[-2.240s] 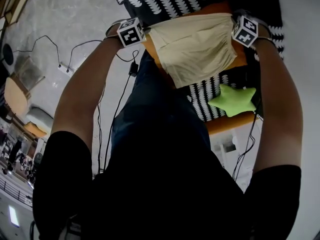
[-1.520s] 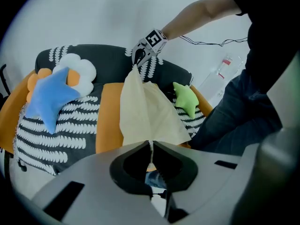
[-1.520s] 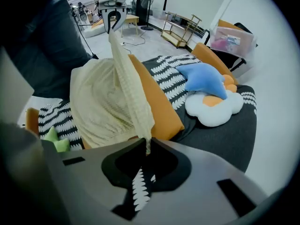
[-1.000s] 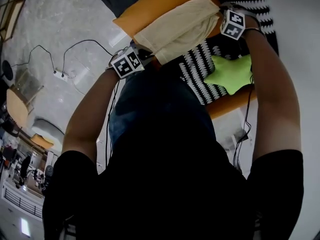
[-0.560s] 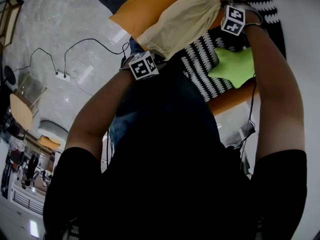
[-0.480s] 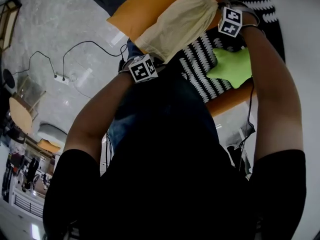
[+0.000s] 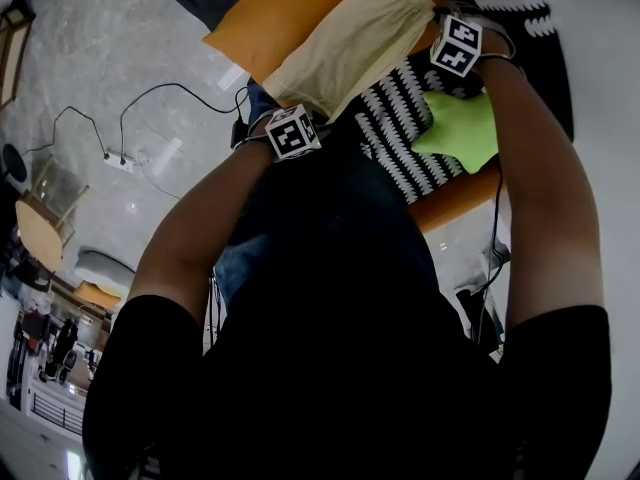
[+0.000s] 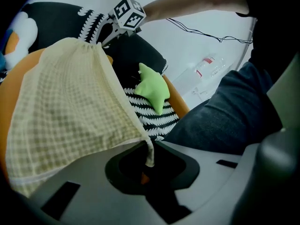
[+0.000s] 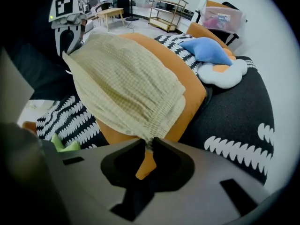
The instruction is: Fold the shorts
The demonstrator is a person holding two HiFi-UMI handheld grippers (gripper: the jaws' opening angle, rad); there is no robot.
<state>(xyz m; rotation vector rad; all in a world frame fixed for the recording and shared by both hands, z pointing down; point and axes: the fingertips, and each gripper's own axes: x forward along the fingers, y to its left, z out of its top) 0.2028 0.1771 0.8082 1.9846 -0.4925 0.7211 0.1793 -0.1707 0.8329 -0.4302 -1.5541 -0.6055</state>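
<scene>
Head view: shorts (image 7: 345,43) stretch over the cushion (image 7: 258,23). Right gripper (image 9: 147,146) fingers squeeze one corner; left gripper (image 8: 149,159) fingers, just opening slightly, pinch another.

Light was bright & even; glare patches on floor (image 7: 130,48). Fisheye bend + dark vignette at pic edges. Shorts (image 8: 70,102) weave was sharp; torso (image 7: 340,348) underexposed.

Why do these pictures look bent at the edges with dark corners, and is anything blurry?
Head view: the person's dark clothing fills the lower half almost black, while the shorts are well lit. Left gripper view: black rounded corners, straight lines bulge, the checked weave stays crisp. Right gripper view: the same bulge and dark corners; shorts sharp.
</scene>
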